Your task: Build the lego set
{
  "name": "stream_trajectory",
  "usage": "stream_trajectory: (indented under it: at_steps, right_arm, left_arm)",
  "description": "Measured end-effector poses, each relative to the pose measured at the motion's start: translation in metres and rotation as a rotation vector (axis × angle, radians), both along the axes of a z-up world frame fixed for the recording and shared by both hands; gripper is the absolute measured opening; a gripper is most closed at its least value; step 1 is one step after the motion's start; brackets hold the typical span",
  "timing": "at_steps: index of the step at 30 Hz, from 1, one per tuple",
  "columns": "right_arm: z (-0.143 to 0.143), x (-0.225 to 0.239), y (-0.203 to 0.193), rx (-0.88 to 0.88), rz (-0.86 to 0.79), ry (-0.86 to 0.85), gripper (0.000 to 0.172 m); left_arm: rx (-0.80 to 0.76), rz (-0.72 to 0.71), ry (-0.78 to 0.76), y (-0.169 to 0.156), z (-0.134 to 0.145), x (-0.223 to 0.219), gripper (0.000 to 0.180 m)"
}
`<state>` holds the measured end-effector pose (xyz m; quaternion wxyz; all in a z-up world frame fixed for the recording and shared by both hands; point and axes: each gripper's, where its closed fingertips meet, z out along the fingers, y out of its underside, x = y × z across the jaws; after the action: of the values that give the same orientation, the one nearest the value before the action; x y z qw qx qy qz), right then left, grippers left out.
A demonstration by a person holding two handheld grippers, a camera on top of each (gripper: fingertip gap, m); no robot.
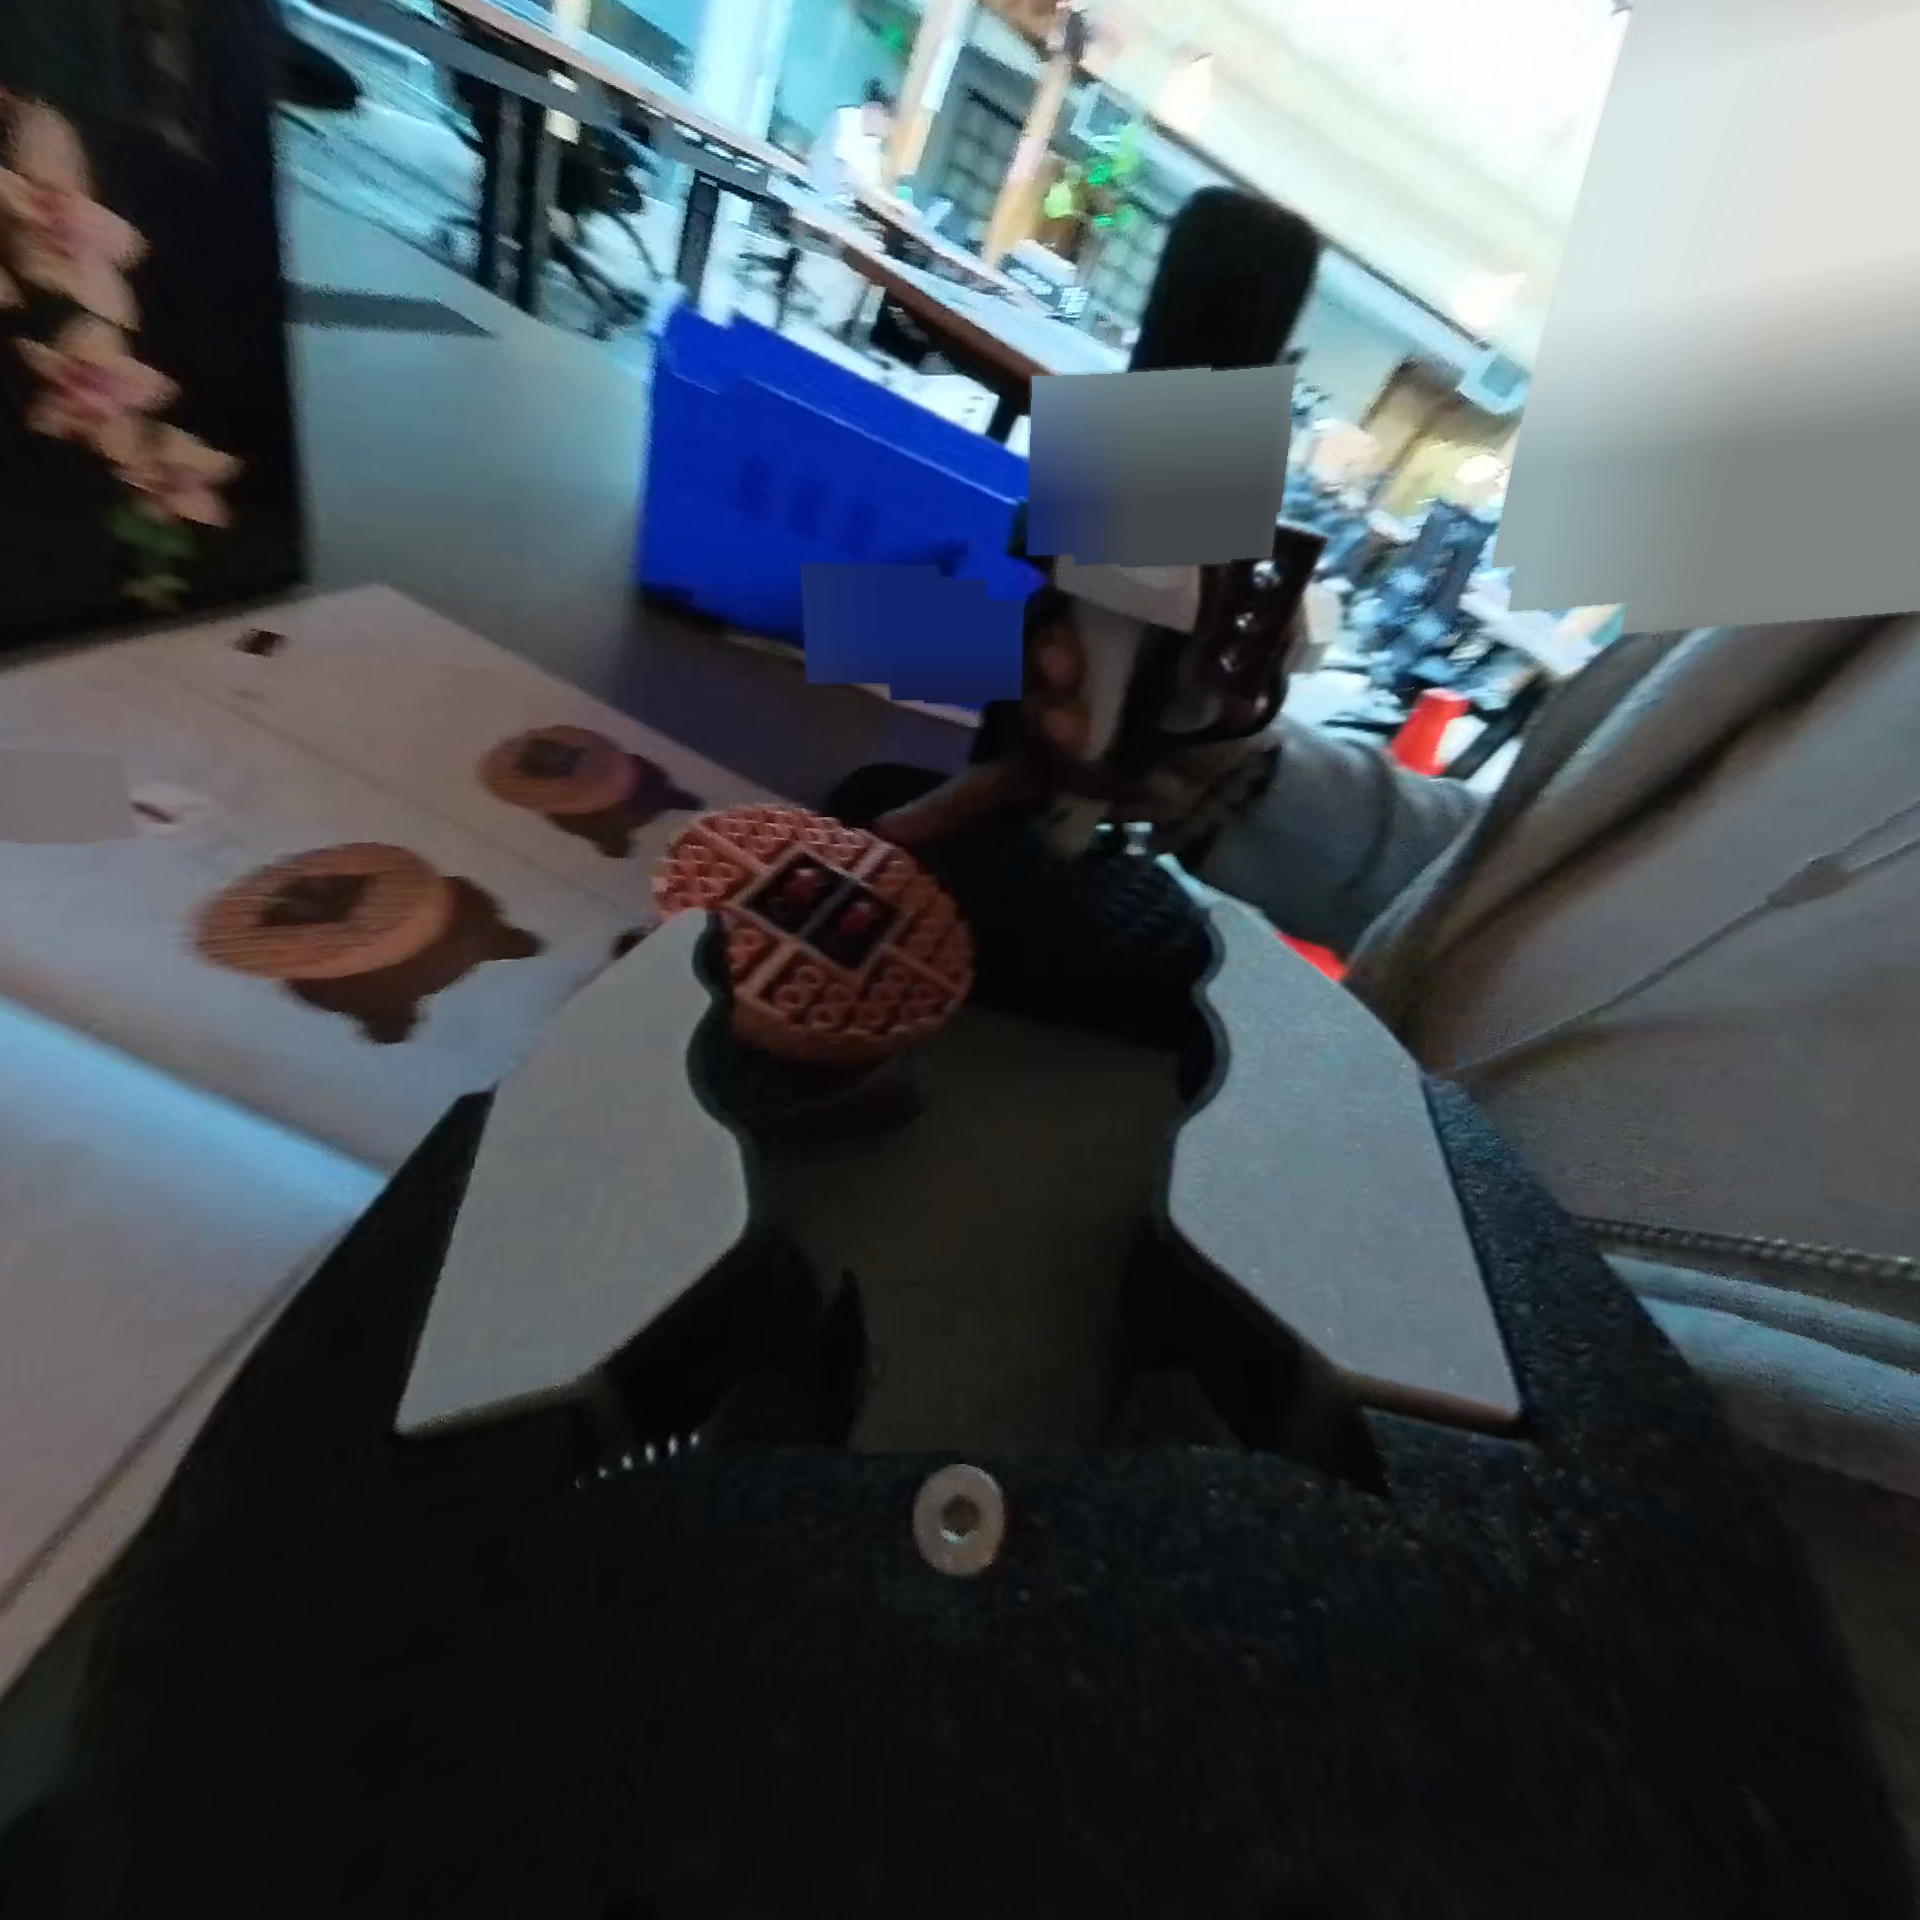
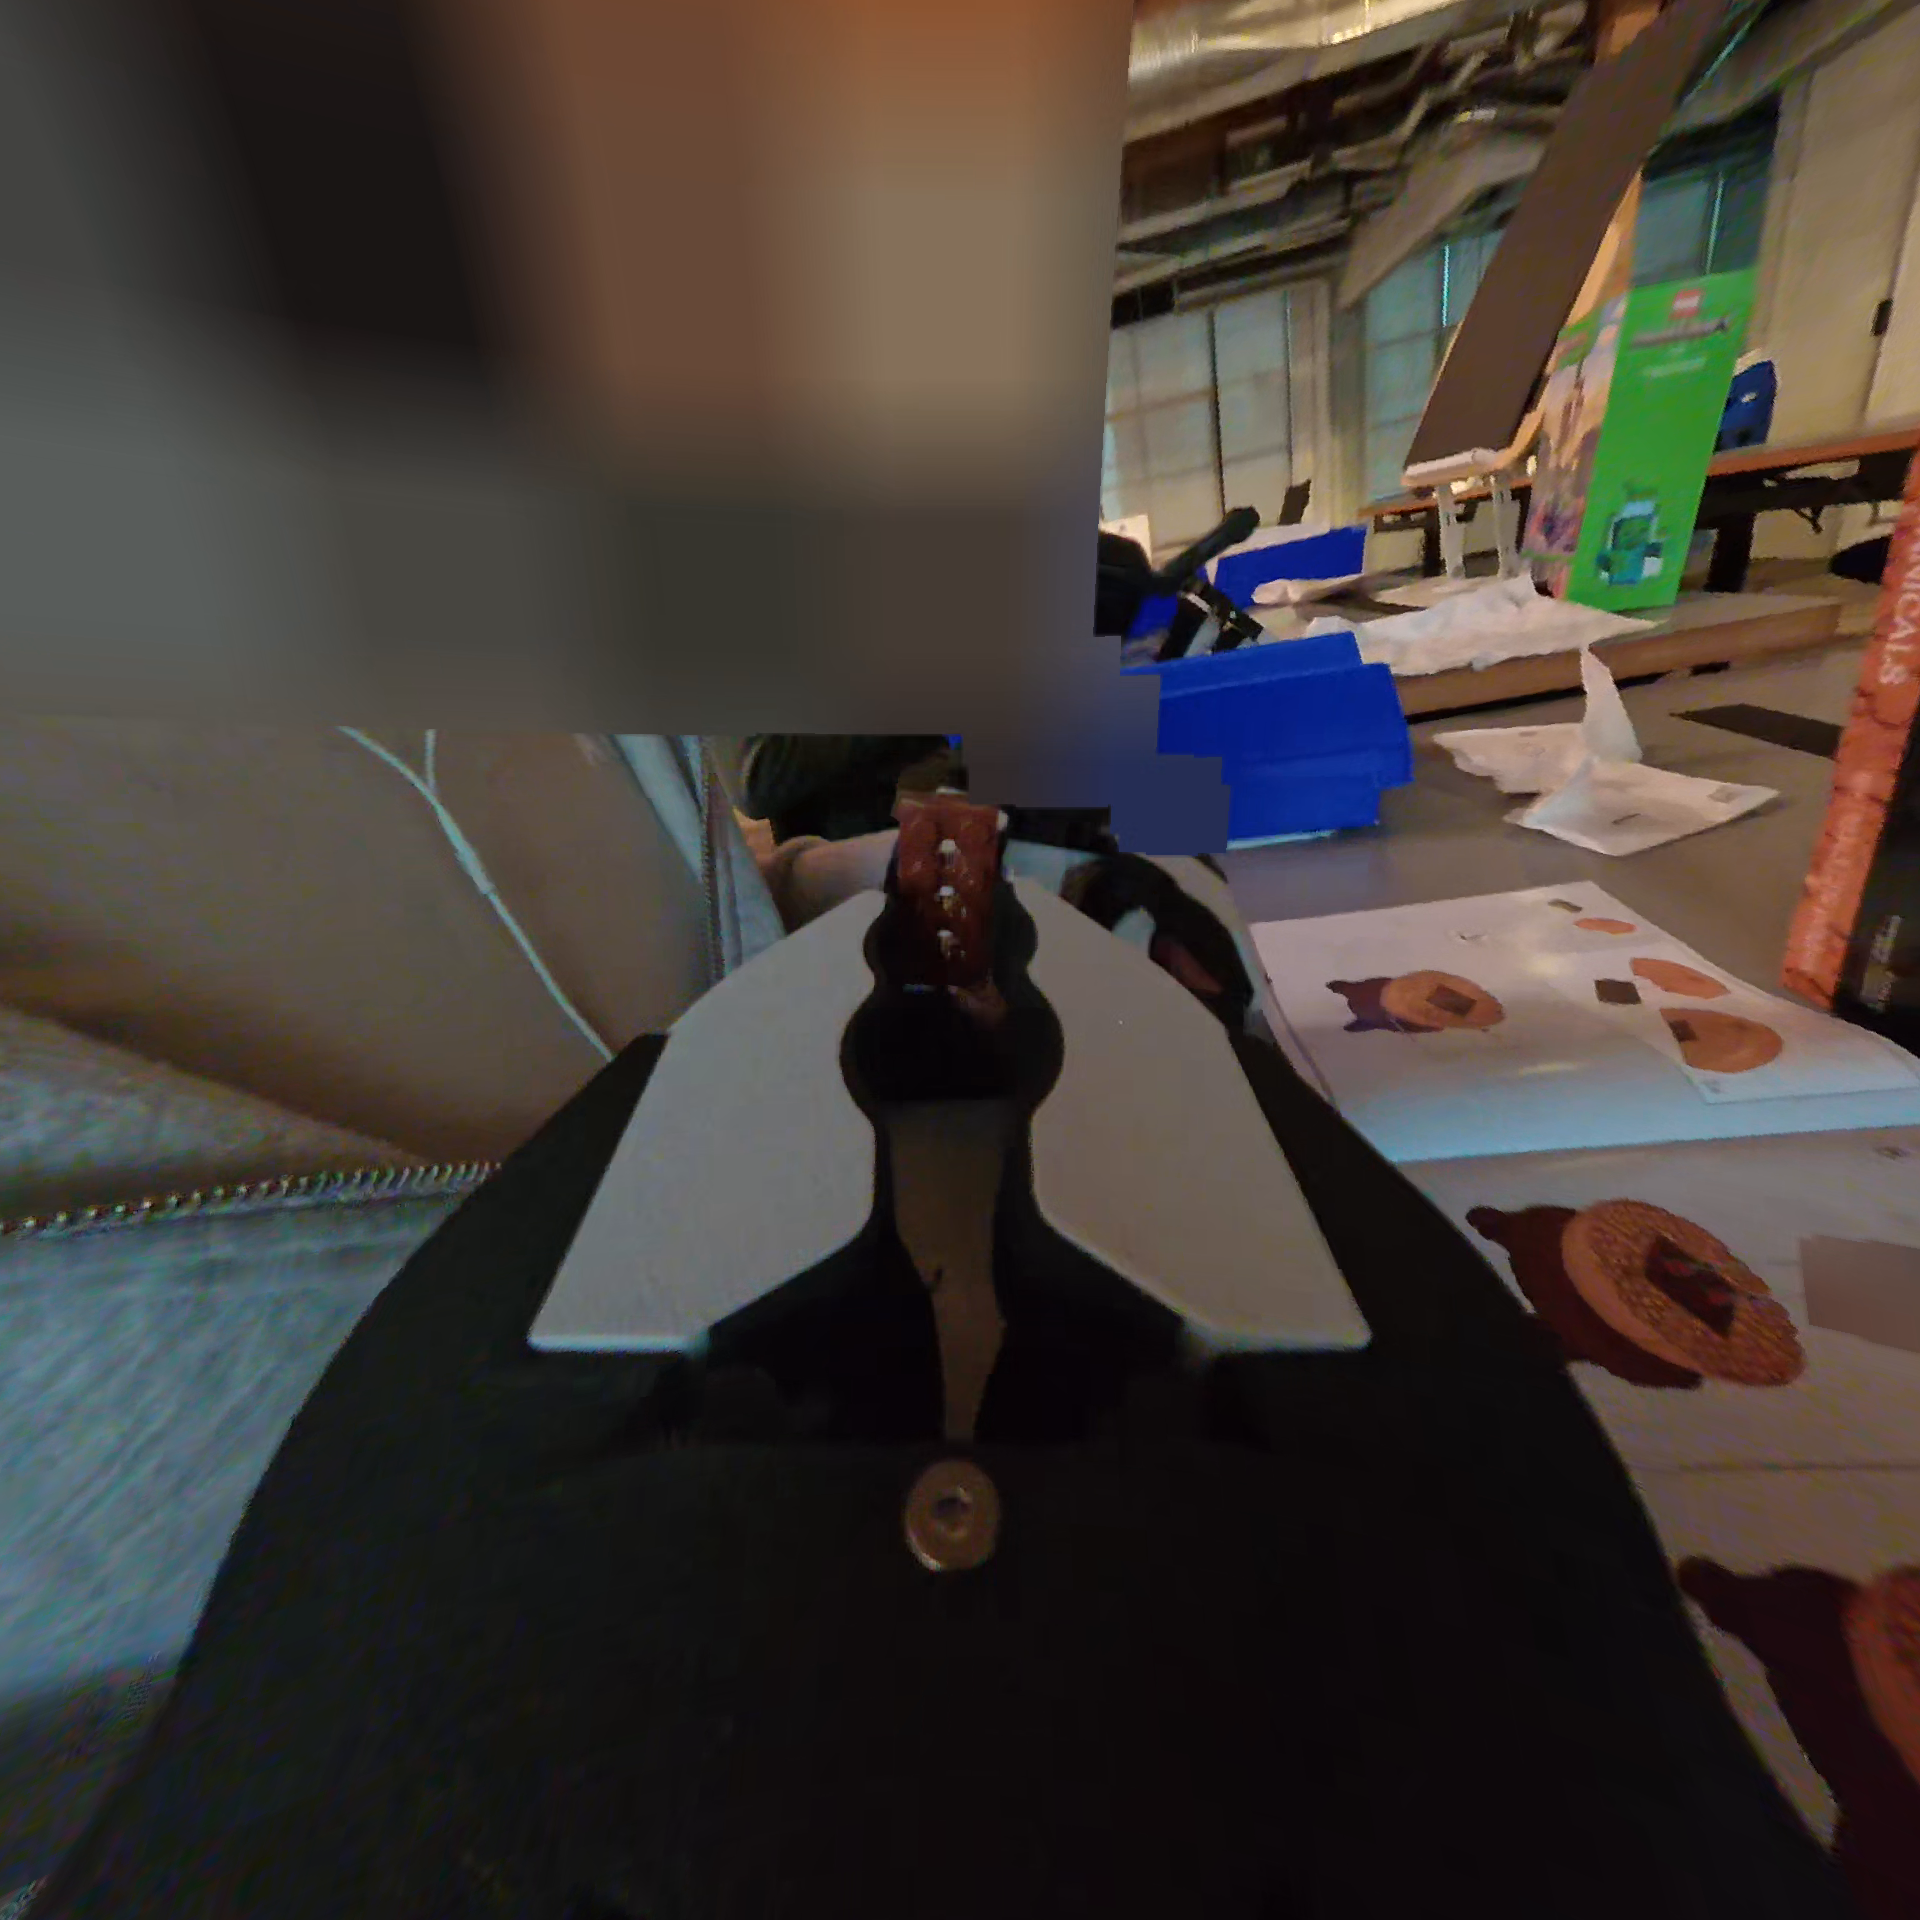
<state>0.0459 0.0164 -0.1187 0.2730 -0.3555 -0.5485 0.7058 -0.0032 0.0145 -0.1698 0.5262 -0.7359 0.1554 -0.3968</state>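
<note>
Round brick-built disc [image 1: 816,930], tan-orange studded top with a dark square centre bearing two red pieces: sits at the left gripper [image 1: 951,956] fingertips, against the left finger [image 1: 665,997], tilted toward the camera. The fingers stand wide apart; the right-hand finger [image 1: 1247,997] is clear of the disc, and whether the left one presses on it I cannot tell.

Brown studded brick piece [image 2: 948,904]: narrow, upright, pinched between the nearly closed fingers of the right gripper [image 2: 951,935]. The same piece [image 1: 1252,613] shows at 1 o'clock from the disc in the left wrist view, held up above it.

Instruction sheets [image 2: 1558,997]: white pages printed with pictures of similar discs, lying on the grey table [image 2: 1507,831] at 3 o'clock of the right gripper.

Blue bins [image 2: 1288,727]: on the table at 1 o'clock, beyond the sheets.

Green box [image 2: 1652,436]: upright, far at 1 o'clock.

Person's grey jacket [image 1: 1662,935]: fills the 3 o'clock side of the left wrist view.
</note>
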Motion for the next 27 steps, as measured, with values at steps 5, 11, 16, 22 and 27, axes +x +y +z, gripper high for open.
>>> stream_trajectory:
  at_steps: [5,11,16,22,27]
  right_arm:
    - [0.01,-0.001,-0.007,-0.129,0.054,0.069,0.015]
    - [0.016,-0.009,-0.01,-0.143,0.053,0.138,0.015]
    - [0.012,-0.022,-0.016,-0.118,0.095,0.131,0.015]
    - [0.012,-0.027,-0.018,-0.11,0.131,0.121,0.015]
    - [0.014,-0.025,-0.021,-0.112,0.112,0.121,0.015]
  left_arm:
    - [0.1,-0.06,-0.094,0.004,0.019,0.003,0.084]
    - [0.062,-0.146,-0.185,0.004,0.02,0.021,0.086]
    - [0.064,-0.117,-0.186,-0.006,0.022,0.019,0.085]
    - [0.066,-0.089,-0.227,-0.012,0.024,0.015,0.085]
    - [0.07,-0.101,-0.218,-0.012,0.023,0.016,0.081]
